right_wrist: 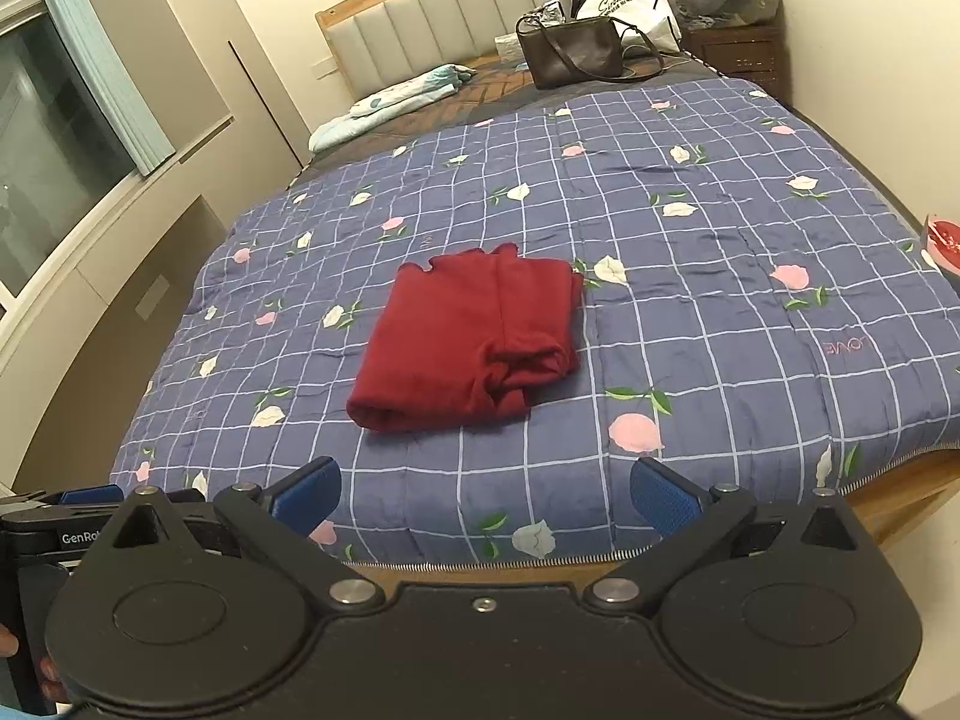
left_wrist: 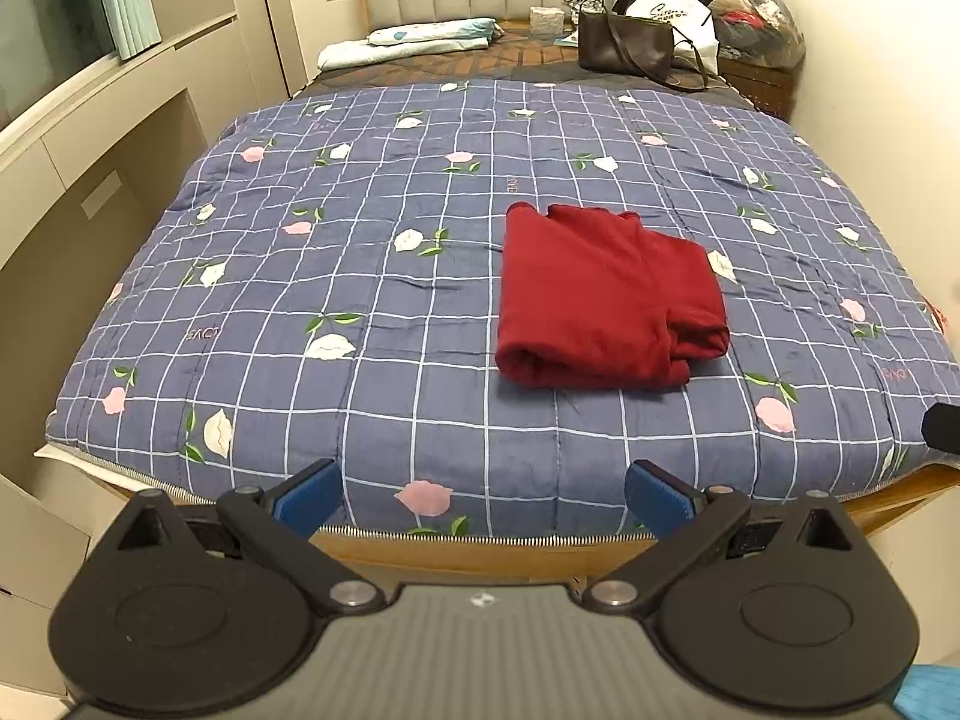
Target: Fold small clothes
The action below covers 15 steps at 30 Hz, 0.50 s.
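Red garment (left_wrist: 606, 300) lies folded at centre right of the left wrist frame, on the blue checked quilt (left_wrist: 360, 276). Left gripper (left_wrist: 483, 489) at bottom centre, fingers wide, holding nothing (well short of the cloth). Right gripper (right_wrist: 486, 489) likewise wide and empty; garment (right_wrist: 468, 339) mid-frame there.

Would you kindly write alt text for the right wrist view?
A dark red garment, folded into a compact rectangle, lies on a blue checked floral quilt covering a bed. The right tongs hang open and empty near the bed's foot; a brown leather handbag sits by the headboard.
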Tool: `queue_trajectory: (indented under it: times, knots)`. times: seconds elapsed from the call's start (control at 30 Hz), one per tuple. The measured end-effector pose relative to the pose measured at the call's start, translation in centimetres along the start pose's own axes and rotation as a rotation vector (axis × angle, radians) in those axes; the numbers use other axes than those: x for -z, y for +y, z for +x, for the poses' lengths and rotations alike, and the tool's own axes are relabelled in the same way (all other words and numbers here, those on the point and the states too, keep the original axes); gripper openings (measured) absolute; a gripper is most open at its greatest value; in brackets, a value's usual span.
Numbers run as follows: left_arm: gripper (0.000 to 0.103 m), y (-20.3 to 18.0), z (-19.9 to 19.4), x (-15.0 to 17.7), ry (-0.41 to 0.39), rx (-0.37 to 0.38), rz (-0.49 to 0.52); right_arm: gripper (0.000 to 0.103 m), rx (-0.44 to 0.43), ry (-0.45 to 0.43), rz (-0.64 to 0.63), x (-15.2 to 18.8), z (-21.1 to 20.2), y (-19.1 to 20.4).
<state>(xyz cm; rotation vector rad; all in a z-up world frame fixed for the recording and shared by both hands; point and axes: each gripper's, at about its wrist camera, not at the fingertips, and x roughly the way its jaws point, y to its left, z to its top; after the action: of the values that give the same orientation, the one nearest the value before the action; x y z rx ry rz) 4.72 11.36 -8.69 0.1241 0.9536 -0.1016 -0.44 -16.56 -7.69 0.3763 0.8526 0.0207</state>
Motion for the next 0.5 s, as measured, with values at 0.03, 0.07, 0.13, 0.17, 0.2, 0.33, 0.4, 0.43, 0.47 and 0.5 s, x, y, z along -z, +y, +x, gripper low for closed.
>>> queue_trajectory:
  times: [0.03, 0.07, 0.13, 0.17, 0.2, 0.33, 0.4, 0.43, 0.47, 0.5]
  knots:
    - [0.102, -0.1, 0.0, 0.0, 0.0, 0.0, 0.003, 0.102, 0.001, -0.001, 0.0, 0.0, 0.0, 0.0]
    - [0.102, -0.2, 0.0, 0.1, 0.0, 0.001, 0.006, 0.102, 0.001, -0.001, 0.002, 0.1, -0.1, -0.1]
    - [0.102, -0.5, -0.1, 0.1, 0.003, 0.001, 0.015, 0.102, 0.0, -0.001, 0.008, 0.2, -0.2, -0.3]
    - [0.102, -0.6, -0.1, 0.1, 0.004, 0.002, 0.02, 0.102, -0.001, -0.002, 0.012, 0.2, -0.3, -0.4]
    - [0.102, -0.8, -0.1, 0.2, 0.006, 0.002, 0.026, 0.102, -0.002, -0.002, 0.017, 0.3, -0.4, -0.5]
    - [0.102, -1.3, -0.4, 0.2, 0.008, 0.004, 0.042, 0.102, -0.008, -0.003, 0.027, 0.4, -0.6, -0.8]
    - [0.102, -1.5, -0.6, 0.1, 0.005, -0.005, 0.05, 0.102, -0.009, -0.004, 0.027, 0.3, -0.7, -0.9]
    - [0.102, -1.6, -0.6, 0.0, 0.008, -0.009, 0.054, 0.102, -0.011, -0.004, 0.028, 0.4, -0.7, -0.9]
    - [0.102, -1.7, -0.6, -0.1, 0.012, -0.008, 0.06, 0.102, -0.013, -0.005, 0.032, 0.4, -0.8, -1.0]
    - [0.102, -1.8, -0.6, -0.1, 0.015, -0.006, 0.064, 0.102, -0.014, -0.005, 0.036, 0.4, -0.8, -1.1]
